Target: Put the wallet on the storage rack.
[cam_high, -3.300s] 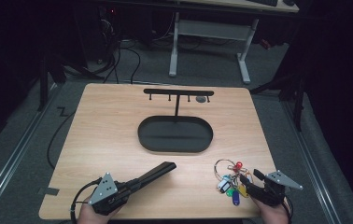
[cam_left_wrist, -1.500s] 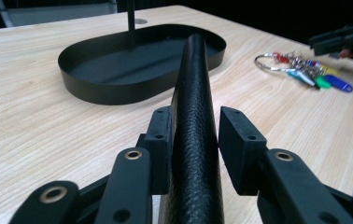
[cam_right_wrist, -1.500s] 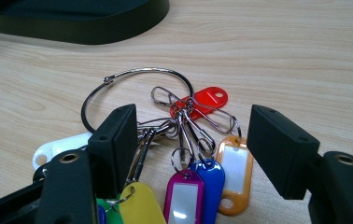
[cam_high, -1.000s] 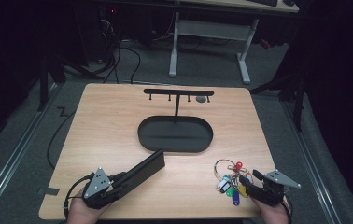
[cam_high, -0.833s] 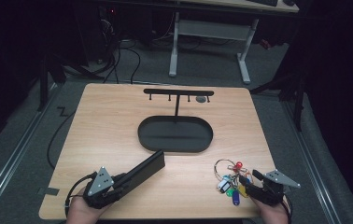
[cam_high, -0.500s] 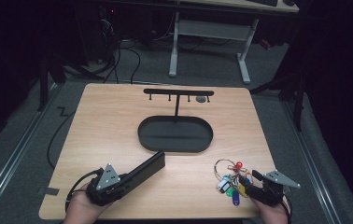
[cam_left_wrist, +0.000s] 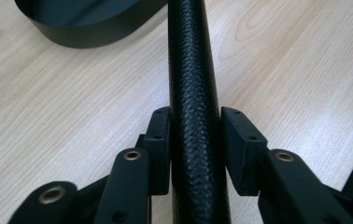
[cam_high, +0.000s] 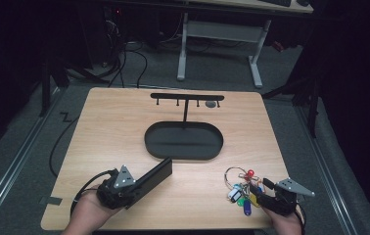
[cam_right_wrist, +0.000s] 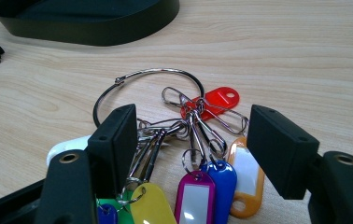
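From above, the left hand point(cam_high: 87, 213) comes in at seven o'clock of the table point(cam_high: 114, 127), its left gripper point(cam_high: 139, 183) angled toward one o'clock and clamped on a flat black case point(cam_high: 153, 174) that tilts up off the wood toward the oval black tray point(cam_high: 183, 154). At five o'clock the right gripper point(cam_high: 256, 191) points toward ten o'clock at a bunch of keys point(cam_high: 239, 188) with coloured tags lying on the table. Behind the tray, at twelve o'clock, stands a black rack with hooks point(cam_high: 187, 97). Cables point(cam_high: 124, 58) run over grey floor beyond, under a white-legged desk point(cam_high: 219, 44); the room is dark.

Along the left gripper, both pads point(cam_left_wrist: 158, 149) press the textured black case from either side; the case runs straight up to twelve o'clock, and the tray's wall point(cam_left_wrist: 95, 32) sits at eleven o'clock.

Along the right gripper point(cam_right_wrist: 191, 135), the jaws stand spread wide, straddling the keys without pinching them. A steel ring point(cam_right_wrist: 142, 77) and red tag point(cam_right_wrist: 216, 100) lie ahead, with purple, blue, yellow and orange tags between the jaws, and the tray's rim point(cam_right_wrist: 118, 28) at eleven o'clock.
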A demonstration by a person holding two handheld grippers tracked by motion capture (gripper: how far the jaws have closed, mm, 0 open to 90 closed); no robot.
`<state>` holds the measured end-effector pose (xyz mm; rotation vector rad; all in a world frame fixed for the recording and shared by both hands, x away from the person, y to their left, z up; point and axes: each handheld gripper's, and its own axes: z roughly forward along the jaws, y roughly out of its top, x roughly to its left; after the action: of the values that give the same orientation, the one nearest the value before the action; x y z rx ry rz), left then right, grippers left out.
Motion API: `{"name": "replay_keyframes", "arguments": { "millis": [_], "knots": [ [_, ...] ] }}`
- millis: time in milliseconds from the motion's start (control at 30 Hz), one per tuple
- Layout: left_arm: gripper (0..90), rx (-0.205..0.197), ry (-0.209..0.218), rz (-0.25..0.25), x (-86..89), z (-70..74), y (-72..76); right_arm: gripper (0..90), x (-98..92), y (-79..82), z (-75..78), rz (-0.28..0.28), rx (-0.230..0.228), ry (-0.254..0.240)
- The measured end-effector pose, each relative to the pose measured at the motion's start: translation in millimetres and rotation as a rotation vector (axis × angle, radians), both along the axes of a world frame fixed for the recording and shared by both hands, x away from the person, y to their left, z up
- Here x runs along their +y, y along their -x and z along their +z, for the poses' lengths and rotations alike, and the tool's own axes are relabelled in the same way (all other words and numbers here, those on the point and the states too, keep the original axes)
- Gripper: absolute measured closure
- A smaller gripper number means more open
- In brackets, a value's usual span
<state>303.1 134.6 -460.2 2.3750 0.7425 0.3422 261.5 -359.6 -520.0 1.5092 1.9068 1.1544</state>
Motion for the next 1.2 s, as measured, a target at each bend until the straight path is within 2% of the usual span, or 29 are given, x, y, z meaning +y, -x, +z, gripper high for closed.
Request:
{"name": "replay_keyframes", "arguments": {
  "millis": [100, 267, 333, 367, 400, 500, 633, 767, 833, 1000, 1200],
  "knots": [
    [69.6, 0.009, -0.005, -0.001, -1.5, 0.7, -1.0, 34.0, -0.9, 0.1, 0.1, -0.001, -0.003, -0.001],
    [72.2, -0.003, -0.013, -0.016, -1.6, 0.6, 0.5, 34.0, -1.6, 0.3, 0.5, -0.002, -0.005, -0.001],
    [72.7, -0.028, -0.025, -0.030, -2.0, 0.1, 2.1, 34.0, -1.5, 0.6, 0.7, -0.002, -0.006, -0.001],
    [72.9, -0.028, -0.025, -0.030, -2.0, 0.1, 2.1, 34.0, -1.5, 0.6, 0.7, -0.002, -0.006, -0.001],
    [73.1, -0.056, -0.036, -0.030, -2.1, -0.6, 3.2, 34.0, -1.6, 0.7, 0.7, -0.001, -0.006, 0.000],
    [73.4, -0.075, -0.036, -0.015, -1.2, -1.5, 3.3, 34.0, -1.7, 0.9, 0.9, -0.002, -0.007, -0.002],
    [73.7, -0.095, -0.011, -0.020, 1.4, 3.2, 2.5, 34.1, -2.3, 0.6, 0.8, -0.002, -0.008, 0.000],
    [73.7, -0.141, -0.035, -0.066, -0.6, 9.8, 2.9, 34.1, -2.3, 0.4, 0.6, -0.001, -0.006, 0.000],
    [73.7, -0.180, -0.042, -0.093, -2.8, 12.7, 2.8, 34.1, -2.1, 0.4, 0.7, -0.001, -0.005, 0.001],
    [73.7, -0.228, -0.073, -0.146, -12.4, 18.9, -2.5, 34.1, -2.4, 0.4, 0.7, -0.001, -0.006, -0.002],
    [73.7, -0.285, -0.092, -0.173, -26.8, 27.8, -12.1, 34.2, -2.6, 1.6, 0.8, -0.003, -0.008, -0.003]
  ]
}}
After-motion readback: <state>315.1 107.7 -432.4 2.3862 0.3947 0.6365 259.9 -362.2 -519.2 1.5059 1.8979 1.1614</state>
